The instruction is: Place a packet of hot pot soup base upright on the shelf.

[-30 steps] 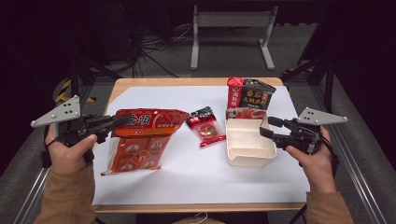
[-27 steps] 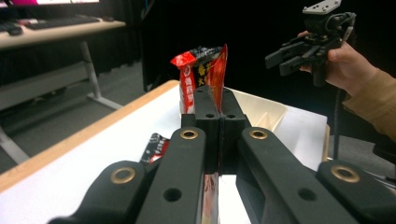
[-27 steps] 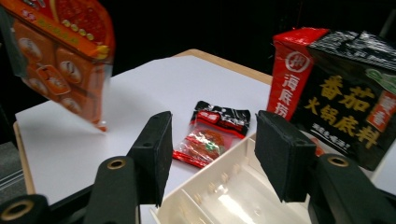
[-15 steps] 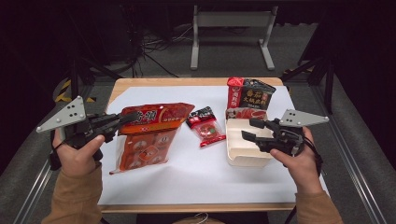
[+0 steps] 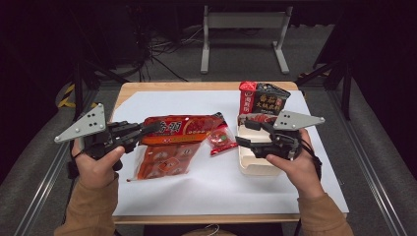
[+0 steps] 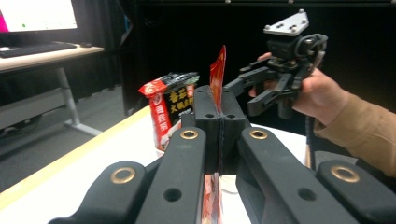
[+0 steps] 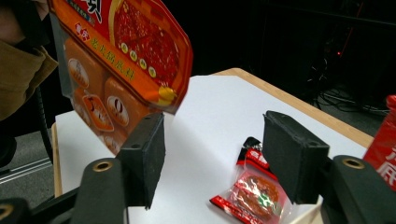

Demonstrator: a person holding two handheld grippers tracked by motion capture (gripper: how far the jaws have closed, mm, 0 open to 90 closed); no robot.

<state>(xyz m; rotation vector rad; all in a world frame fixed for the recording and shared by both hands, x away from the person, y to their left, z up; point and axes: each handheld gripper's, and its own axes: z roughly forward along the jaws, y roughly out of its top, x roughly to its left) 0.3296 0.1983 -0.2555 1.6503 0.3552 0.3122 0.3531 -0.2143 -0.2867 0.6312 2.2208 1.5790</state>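
Red hotpot-base bag [image 5: 174, 140] is held off the surface, left of frame centre, long axis across the frame. Left gripper [image 5: 147, 130] fingers are clenched on its left edge. Right gripper [image 5: 248, 132], fingers just spread and empty, is pointed at the bag's free right end, near.

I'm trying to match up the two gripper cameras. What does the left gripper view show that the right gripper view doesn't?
Left gripper view alone: the left gripper shut on the large red pouch's edge, the right gripper, a desk with a monitor. Right gripper view alone: the pouch's printed face, the small red sachet, the right gripper's open, empty jaws. Both: pouch, white sheet, red-and-black packet.
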